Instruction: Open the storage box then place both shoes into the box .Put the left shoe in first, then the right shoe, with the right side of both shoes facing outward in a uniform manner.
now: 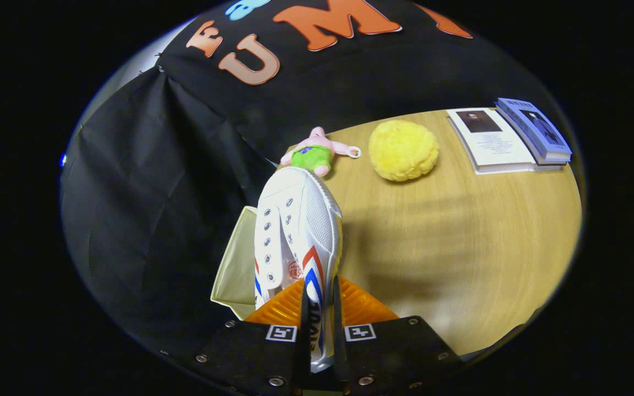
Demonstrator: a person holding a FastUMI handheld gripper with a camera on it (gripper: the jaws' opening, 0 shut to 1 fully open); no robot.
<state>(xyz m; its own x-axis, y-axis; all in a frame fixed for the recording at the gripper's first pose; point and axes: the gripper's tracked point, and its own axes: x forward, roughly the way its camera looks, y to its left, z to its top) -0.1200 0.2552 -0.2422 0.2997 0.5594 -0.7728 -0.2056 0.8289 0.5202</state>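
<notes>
While I watched from the remote station, my tool [320, 324] was clenched on a white shoe [298, 236], both fingers pressing on the side wall near its heel, so the shoe stood out forward between and beyond them with its toe pointing away. It was a low canvas-and-mesh sneaker with metal eyelets, no laces that I could see, red and blue slanted stripes on the side and a pale rubber sole edge. Beneath and just beside it lay a cream-coloured box [235, 269], its thin matte wall showing to one side of the shoe; I could not tell whether a shoe already sat inside, nor which shoe I was holding. I judged the box opened and one placing under way, with at least the seating of this shoe left. Past the toe lay a small pink plush toy [317, 151] in green clothing, soft and lumpy. Farther out on the smooth wood-grain tabletop [460, 247] sat a fuzzy yellow round cushion [403, 149], and beyond it two flat books [509, 140] side by side.
</notes>
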